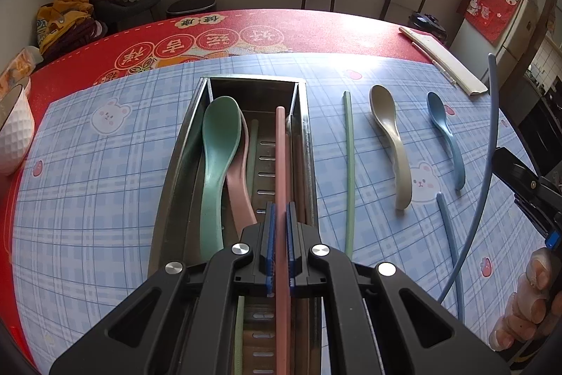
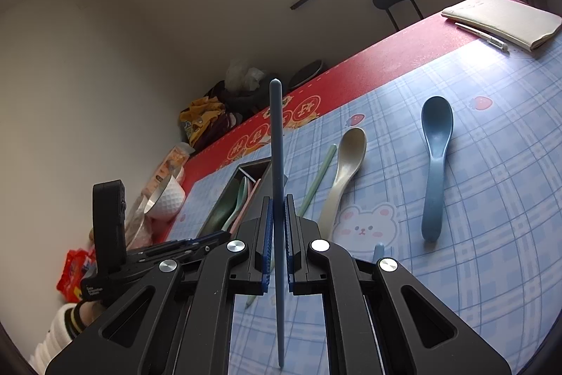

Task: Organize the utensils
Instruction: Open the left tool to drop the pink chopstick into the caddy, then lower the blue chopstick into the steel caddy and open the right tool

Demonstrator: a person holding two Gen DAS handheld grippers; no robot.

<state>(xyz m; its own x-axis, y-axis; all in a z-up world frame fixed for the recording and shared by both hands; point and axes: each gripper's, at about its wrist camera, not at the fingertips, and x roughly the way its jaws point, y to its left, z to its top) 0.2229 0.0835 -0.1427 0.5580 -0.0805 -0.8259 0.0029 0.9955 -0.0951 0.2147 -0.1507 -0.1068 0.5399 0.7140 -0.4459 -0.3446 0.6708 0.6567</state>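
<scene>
Blue plaid mat (image 1: pixel 105 199) over the red tablecloth (image 1: pixel 316 30), metal utensil tray (image 1: pixel 182 143) sitting mid-mat. Tray already has the green spoon (image 1: pixel 214 164), a pink spoon (image 1: pixel 239 188) and what looks like a green chopstick along the bottom. Outside it on the mat: beige spoon (image 1: pixel 390 143), blue spoon (image 1: pixel 446 136), one green chopstick (image 1: pixel 348 171), one blue chopstick (image 1: pixel 449 234). Left gripper (image 1: pixel 280 209) is pinched tight on a pink chopstick (image 1: pixel 280 157), lined up lengthwise over the tray, so my read is placement step in progress. Right gripper (image 2: pixel 279 209) is clamped on the second blue chopstick (image 2: pixel 277 164), held off the mat. Next: lower the pink one into the free lane beside the spoons, release, then bring the blue one over without the two tools clashing.
</scene>
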